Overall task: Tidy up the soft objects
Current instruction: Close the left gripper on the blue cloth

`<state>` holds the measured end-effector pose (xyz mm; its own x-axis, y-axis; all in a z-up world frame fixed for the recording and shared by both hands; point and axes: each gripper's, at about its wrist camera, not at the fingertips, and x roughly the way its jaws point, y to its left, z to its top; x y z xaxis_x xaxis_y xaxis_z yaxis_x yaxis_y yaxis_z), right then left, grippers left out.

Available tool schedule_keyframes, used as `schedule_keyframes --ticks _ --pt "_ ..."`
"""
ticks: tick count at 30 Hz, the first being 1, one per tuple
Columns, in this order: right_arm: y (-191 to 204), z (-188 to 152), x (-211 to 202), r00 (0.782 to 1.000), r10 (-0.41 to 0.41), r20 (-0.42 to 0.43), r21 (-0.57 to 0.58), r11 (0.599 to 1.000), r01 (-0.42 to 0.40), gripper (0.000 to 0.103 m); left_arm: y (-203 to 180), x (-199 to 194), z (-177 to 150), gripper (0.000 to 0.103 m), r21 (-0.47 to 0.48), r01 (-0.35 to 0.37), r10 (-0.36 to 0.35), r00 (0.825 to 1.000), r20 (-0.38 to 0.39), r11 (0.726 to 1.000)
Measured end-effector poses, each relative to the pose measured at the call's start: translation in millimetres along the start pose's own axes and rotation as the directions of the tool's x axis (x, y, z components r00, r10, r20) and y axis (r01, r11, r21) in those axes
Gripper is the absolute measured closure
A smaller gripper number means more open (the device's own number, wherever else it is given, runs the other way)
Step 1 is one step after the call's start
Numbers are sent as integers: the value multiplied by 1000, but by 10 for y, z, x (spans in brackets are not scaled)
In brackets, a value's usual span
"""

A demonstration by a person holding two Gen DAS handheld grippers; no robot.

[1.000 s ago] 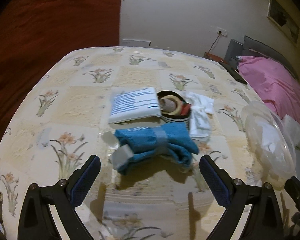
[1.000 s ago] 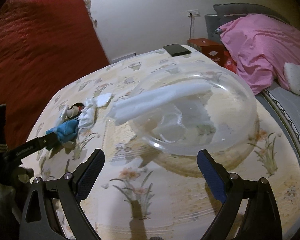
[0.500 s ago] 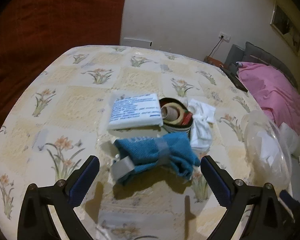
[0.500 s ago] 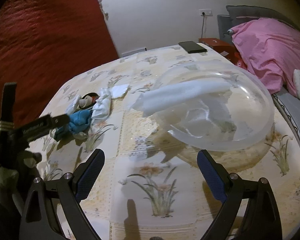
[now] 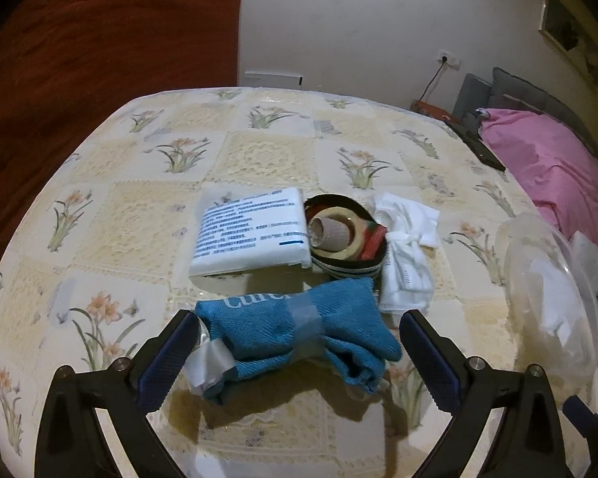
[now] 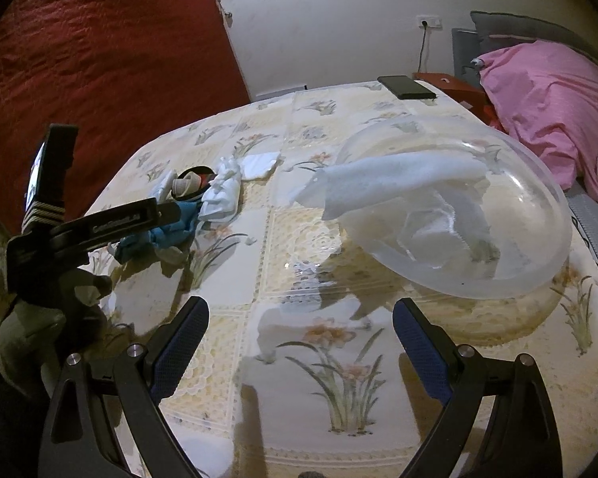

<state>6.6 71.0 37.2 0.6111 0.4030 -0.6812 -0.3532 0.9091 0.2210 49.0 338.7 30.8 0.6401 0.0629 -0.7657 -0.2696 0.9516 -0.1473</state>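
Note:
A rolled blue towel (image 5: 299, 330) bound with clear tape lies on the floral table, and my left gripper (image 5: 295, 352) stands open around it, a finger at each end. Behind it lie a white printed packet (image 5: 251, 235), a knotted white cloth (image 5: 404, 263) and a small striped basket (image 5: 349, 259) of tape rolls. A clear plastic bowl (image 6: 458, 207) at the right holds white cloth (image 6: 386, 183) that hangs over its rim. My right gripper (image 6: 301, 332) is open above bare table in front of the bowl. The blue towel (image 6: 167, 231) shows there too.
A black phone (image 6: 406, 87) lies at the table's far edge. A bed with a pink cover (image 6: 550, 95) stands to the right, a red curtain (image 6: 99, 59) to the left. The left tool's body and a gloved hand (image 6: 40, 310) fill the right wrist view's lower left.
My left gripper has moved forward and down, so the blue towel now lies between its fingers. The right gripper has swung slightly left, with the bowl shifted right in its view.

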Motion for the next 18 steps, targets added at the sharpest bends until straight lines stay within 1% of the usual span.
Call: schedule_keyframes --ticks 4,10,18 --pt "57 5 33 1000 9 -11 -14 1000 -9 9 30 48 7 0 -4 -2 2 1000 -8 1000" --pt "153 2 74 1000 15 -25 -41 999 -16 9 15 44 -11 1 28 -6 6 1000 4 1000" --pt "228 61 112 1000 16 -26 -62 998 -17 9 16 -89 -75 14 78 -9 6 999 36 997"
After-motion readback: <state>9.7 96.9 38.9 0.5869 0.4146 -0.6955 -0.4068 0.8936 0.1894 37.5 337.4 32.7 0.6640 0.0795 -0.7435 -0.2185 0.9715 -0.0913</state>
